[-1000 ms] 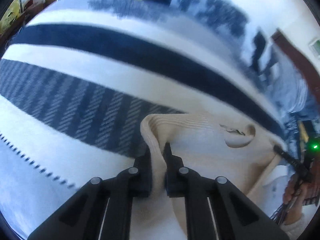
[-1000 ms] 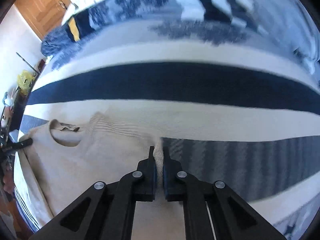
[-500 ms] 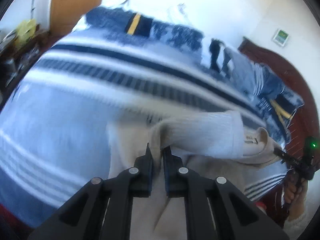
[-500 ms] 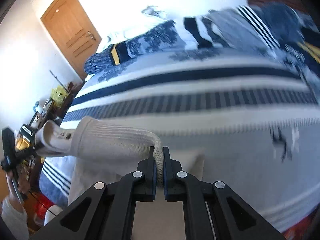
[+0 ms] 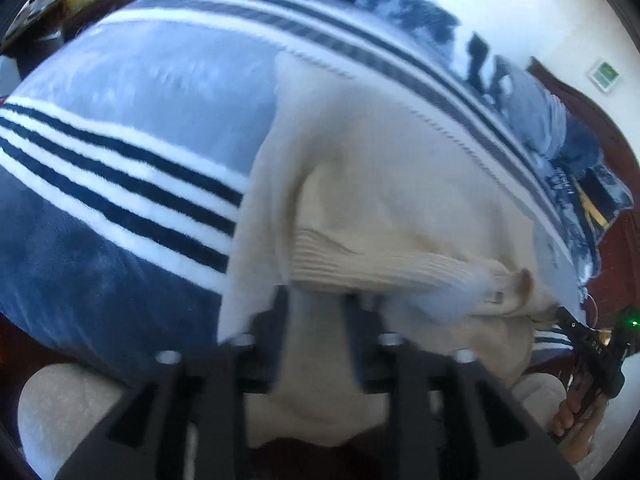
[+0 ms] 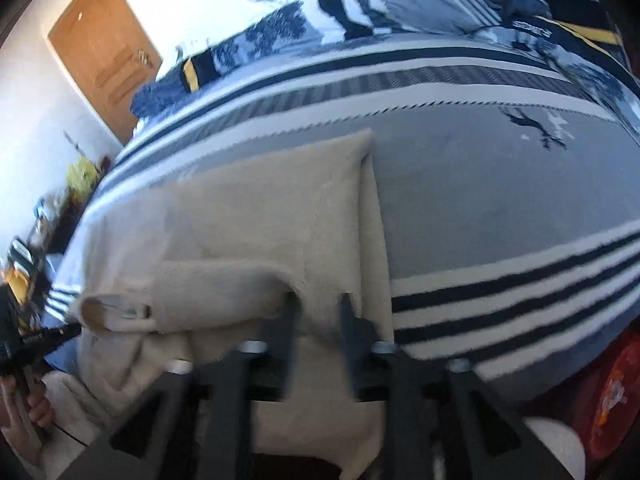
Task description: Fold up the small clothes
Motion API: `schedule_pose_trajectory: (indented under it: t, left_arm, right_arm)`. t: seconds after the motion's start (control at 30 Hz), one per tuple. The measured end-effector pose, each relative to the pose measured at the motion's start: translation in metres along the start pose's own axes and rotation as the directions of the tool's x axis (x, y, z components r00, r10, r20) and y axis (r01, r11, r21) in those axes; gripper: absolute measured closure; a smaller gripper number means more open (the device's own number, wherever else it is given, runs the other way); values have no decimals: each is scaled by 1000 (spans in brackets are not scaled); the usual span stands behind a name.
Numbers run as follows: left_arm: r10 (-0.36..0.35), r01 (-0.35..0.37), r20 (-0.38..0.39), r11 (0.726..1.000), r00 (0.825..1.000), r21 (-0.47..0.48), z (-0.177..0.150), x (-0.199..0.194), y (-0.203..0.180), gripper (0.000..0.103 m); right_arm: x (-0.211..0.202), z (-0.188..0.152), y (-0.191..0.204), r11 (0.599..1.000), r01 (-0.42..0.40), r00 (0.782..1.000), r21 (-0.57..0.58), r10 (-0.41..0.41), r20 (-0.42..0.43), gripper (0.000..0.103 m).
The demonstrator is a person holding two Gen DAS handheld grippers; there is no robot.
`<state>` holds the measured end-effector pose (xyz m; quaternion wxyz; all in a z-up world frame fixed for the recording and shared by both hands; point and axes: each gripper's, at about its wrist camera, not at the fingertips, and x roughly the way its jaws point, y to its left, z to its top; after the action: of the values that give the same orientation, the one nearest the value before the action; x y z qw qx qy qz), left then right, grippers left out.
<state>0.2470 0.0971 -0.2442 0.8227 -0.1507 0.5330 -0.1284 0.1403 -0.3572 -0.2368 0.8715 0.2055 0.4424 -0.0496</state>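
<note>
Soft, light cream sweater [image 5: 392, 184] folded over on the bed [image 5: 120, 128]; limp knit, best pinched at folded corners. Left claw [image 5: 316, 312] and right claw [image 6: 316, 312] both released.

The cream sweater [image 5: 400, 184] is soft knit cloth, ribbed along its folded-over shoulder edge and fuzzy elsewhere. Beneath it the blue striped blanket [image 5: 120, 92] looks plush and matt. Both grippers are matt black plastic with bright metal screws. The door [image 6: 108, 56] is smooth, orange-toned wood.
</note>
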Motion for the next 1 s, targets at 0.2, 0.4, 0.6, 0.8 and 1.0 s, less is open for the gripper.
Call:
schedule_pose_trajectory:
  t: [0.2, 0.4, 0.6, 0.8, 1.0]
  left_arm:
    - [-90, 90, 5, 992, 996, -92, -17, -17, 1, 58]
    - [-147, 127, -50, 948, 988, -291, 16, -2, 2, 52]
    - [-143, 74, -124, 892, 982, -446, 39, 29, 13, 50]
    - [-163, 54, -165, 852, 973, -522, 29, 47, 24, 50]
    - [-138, 29, -186, 870, 973, -492, 25, 47, 25, 58]
  right_arm:
    - [-22, -31, -7, 970, -175, 982, 168, 184, -39, 45]
    - [-3, -17, -8, 899, -223, 957, 376, 275, -90, 44]
    - [24, 11, -15, 816, -171, 954, 552, 277, -114, 44]
    - [57, 7, -33, 711, -61, 939, 700, 279, -202, 44]
    - [67, 11, -41, 729, -27, 941, 684, 249, -228, 62]
